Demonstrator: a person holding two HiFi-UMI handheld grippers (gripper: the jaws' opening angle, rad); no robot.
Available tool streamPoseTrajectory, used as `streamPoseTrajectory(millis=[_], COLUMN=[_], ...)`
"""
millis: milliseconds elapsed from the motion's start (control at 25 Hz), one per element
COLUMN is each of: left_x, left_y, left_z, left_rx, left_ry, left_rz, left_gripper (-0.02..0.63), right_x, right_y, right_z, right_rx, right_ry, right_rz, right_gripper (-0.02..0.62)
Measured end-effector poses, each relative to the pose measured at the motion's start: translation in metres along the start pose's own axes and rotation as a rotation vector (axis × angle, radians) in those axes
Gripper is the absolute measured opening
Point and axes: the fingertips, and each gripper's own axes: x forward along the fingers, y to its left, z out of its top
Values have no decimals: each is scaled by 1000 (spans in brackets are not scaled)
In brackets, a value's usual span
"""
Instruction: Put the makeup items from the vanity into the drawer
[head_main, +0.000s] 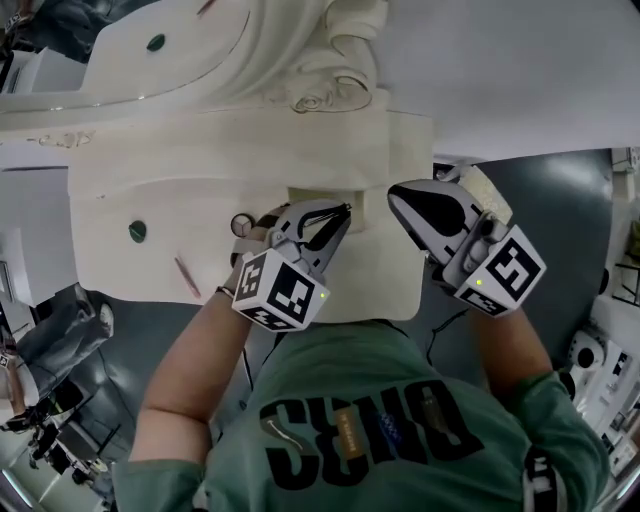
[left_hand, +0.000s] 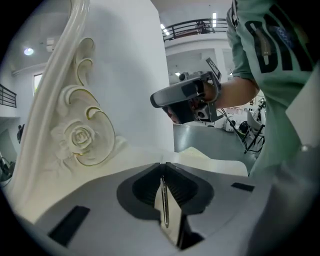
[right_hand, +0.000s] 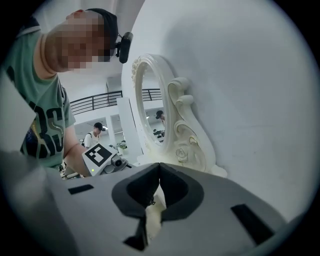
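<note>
Cream vanity (head_main: 180, 195) bears a green round item (head_main: 137, 231) and a pink stick (head_main: 187, 277) on its left part. Over its front middle, the left gripper (head_main: 340, 213) pinches a thin silvery stick (left_hand: 164, 205). The right gripper (head_main: 402, 203) hovers at its right edge, jaws together and empty.

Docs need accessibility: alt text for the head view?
Seen from above, a person in a green T-shirt holds the left gripper and right gripper over a cream vanity top; a thin pink stick lies on it at frame left.
</note>
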Motion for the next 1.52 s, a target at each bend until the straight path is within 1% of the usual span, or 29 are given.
streamPoseTrajectory(millis=[120,320,520,960,1320,1520], left_x=[10,20,25,32,31,27], left_y=[-5,-2,-2,-6,-5,-4], left_z=[-8,-22,-28,-39,-42,-38], left_rx=[4,3,-5,-15,-41,-50], left_ry=[32,76,89,139,152,141], left_rz=[-18,-23,-29,-53,-50,-34], left_gripper=[43,44,46,51,58,67], right_x=[-3,-3,-3,-4,-5,-6], right_y=[-6,-9,-10,-10,-9,-5], right_z=[-10,-22,-31,-32,-33,-30], right_rx=[21,46,62,68,75,71], right_ry=[6,13,25,25,25,19], right_rz=[-1,8,16,16,17,20], right_gripper=[11,11,11,11,11,11])
